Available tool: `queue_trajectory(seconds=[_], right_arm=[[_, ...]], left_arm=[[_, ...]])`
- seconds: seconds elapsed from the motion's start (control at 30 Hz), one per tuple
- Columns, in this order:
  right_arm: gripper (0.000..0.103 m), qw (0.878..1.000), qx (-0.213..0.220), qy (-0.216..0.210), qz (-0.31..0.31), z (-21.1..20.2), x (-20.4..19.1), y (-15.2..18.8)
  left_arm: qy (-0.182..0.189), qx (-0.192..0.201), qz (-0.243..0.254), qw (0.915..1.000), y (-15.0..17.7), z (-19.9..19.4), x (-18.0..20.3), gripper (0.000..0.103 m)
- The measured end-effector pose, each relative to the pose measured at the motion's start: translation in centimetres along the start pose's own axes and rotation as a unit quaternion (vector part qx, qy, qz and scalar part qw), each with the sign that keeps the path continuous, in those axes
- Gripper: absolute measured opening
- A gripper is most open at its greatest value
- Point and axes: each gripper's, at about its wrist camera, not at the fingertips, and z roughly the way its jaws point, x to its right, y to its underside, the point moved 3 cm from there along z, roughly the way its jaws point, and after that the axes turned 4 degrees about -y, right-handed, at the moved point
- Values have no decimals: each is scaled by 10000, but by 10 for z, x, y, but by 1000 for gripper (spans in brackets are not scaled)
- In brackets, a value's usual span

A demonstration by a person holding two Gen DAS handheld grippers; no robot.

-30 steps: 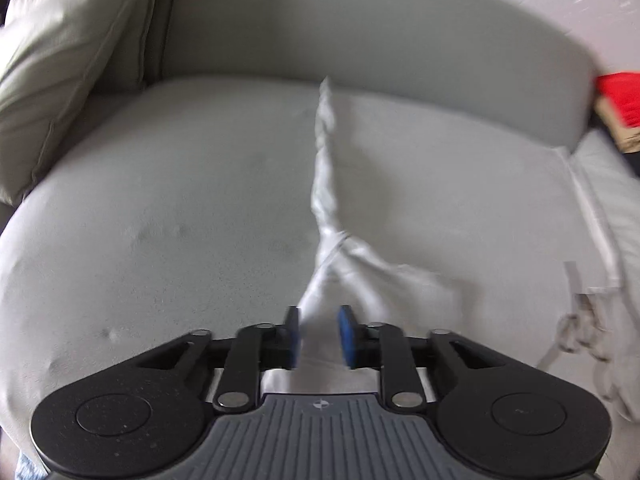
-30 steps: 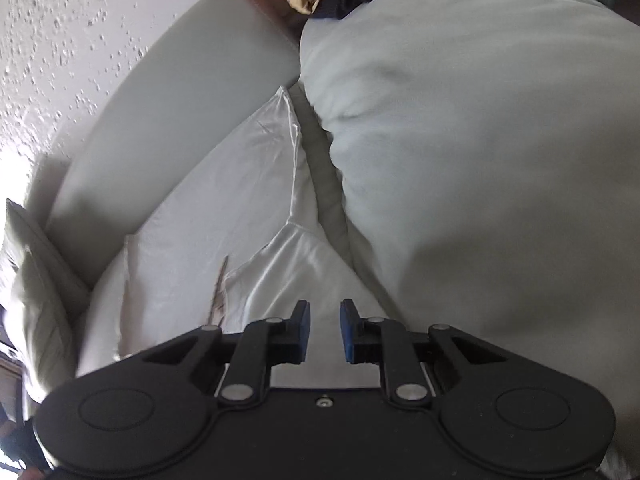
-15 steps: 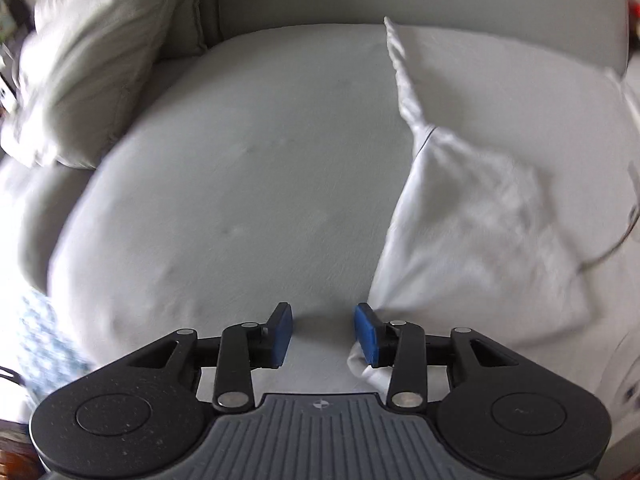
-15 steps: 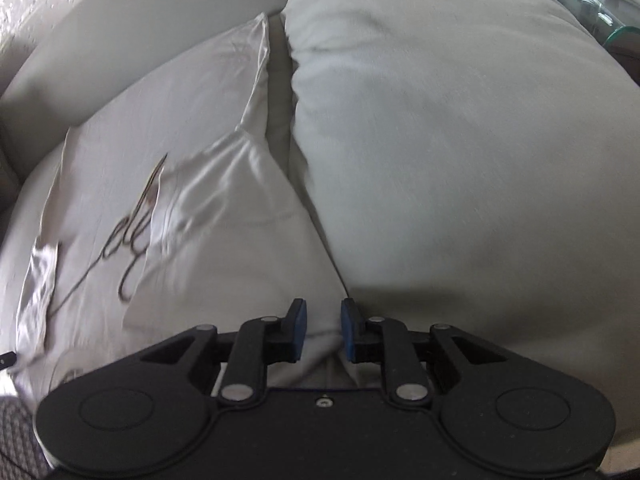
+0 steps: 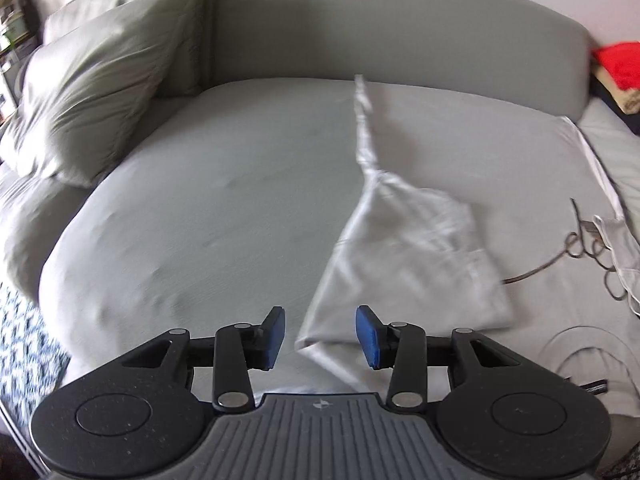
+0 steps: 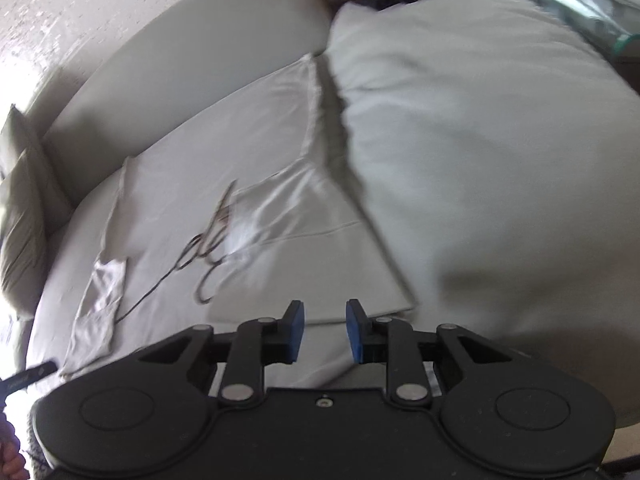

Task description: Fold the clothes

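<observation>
A white T-shirt (image 5: pixel 472 168) lies spread on the grey sofa seat, with dark script lettering (image 5: pixel 584 244) on it. Its left sleeve side is folded inward as a flap (image 5: pixel 412 264). My left gripper (image 5: pixel 320 334) is open, just above the near corner of that flap, holding nothing. In the right wrist view the shirt (image 6: pixel 208 184) shows its right side folded inward as a flap (image 6: pixel 304 248) beside the lettering (image 6: pixel 204 244). My right gripper (image 6: pixel 323 330) is open and empty at that flap's near edge.
The sofa backrest (image 5: pixel 400 32) curves behind the seat. A grey pillow (image 5: pixel 96 96) leans at the left. A large grey cushion (image 6: pixel 480 160) lies right of the shirt. Red and dark clothes (image 5: pixel 618 68) are piled at the far right corner.
Both grippers held shirt edges a second ago, carried them inward and let go. Both have opened and drawn back, and the folded flaps lie flat on the shirt.
</observation>
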Motion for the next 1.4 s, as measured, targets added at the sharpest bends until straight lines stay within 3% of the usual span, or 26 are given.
queue_trajectory(seconds=[0.13,0.23,0.37,0.5,0.67,0.77,0.8,0.87,0.97,1.13,1.4], right_arm=[[24,9994,-126,-157,-267,13,-23,0],[24,9987,-143,-232,-427,22,-36,0],[24,9974,-333,-77,-634,37,-38,11],[24,9939,-512,3,-976,27,-39,31],[24,9955,-641,-107,-689,2,-28,44],[23,9959,-589,-432,-535,-7,-26,46],[16,9955,-536,-547,-554,-8,-29,46],[7,9941,-474,-765,-599,-8,-36,46],[7,9920,-424,-932,-738,-6,-48,45],[8,9928,-574,-736,-753,16,-50,45],[6,9920,-835,-659,-679,27,-45,53]], left_arm=[[22,-106,330,9994,-9,17,25,42],[-260,-438,394,9979,-8,38,31,45],[-217,-687,158,9973,-7,45,17,48],[-339,-752,250,9963,8,34,4,49],[-415,-228,682,9965,26,-5,8,47],[3,70,660,9978,26,-25,16,47],[186,132,650,9976,26,-29,20,47],[510,166,708,9960,25,-35,34,47],[683,86,981,9928,31,-37,64,48],[786,-259,1221,9891,46,-21,92,47],[831,-297,1085,9902,58,-24,88,47]])
